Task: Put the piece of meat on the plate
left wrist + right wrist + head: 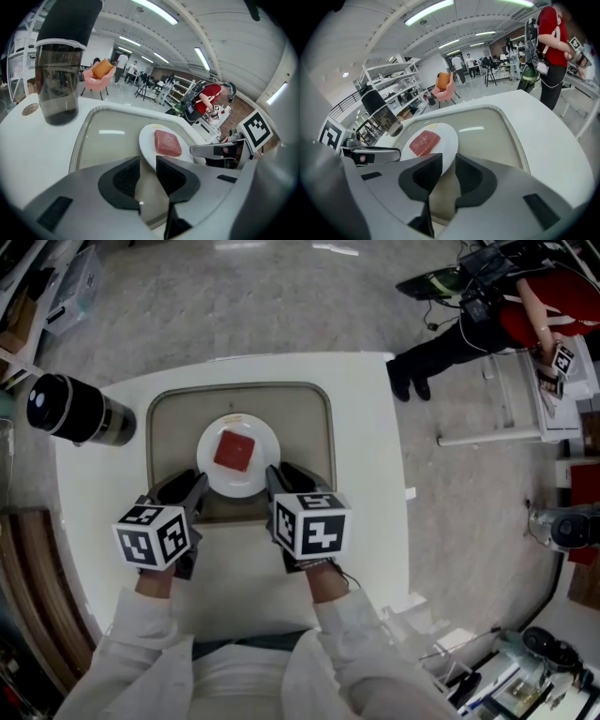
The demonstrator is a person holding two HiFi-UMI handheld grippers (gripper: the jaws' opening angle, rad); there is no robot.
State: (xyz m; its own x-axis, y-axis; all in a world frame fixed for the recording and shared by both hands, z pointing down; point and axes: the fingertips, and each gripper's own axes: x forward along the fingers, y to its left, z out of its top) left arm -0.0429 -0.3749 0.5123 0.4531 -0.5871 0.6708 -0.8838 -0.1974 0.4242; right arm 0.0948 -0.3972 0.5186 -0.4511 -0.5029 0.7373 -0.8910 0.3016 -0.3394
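Meat (pixel 234 451) rests on plate (pixel 239 486), seemingly just beyond all fingers (pixel 278 482)

White sleeves (pixel 141 638); grey grippers (pixel 191 491) bear black-and-white marker cubes (pixel 153 536).

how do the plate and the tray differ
The plate is round and white; the tray is rectangular with rounded corners and beige. The plate is smaller and lies in the tray. The plate bears the meat; the tray bears the plate. Both lie flat.
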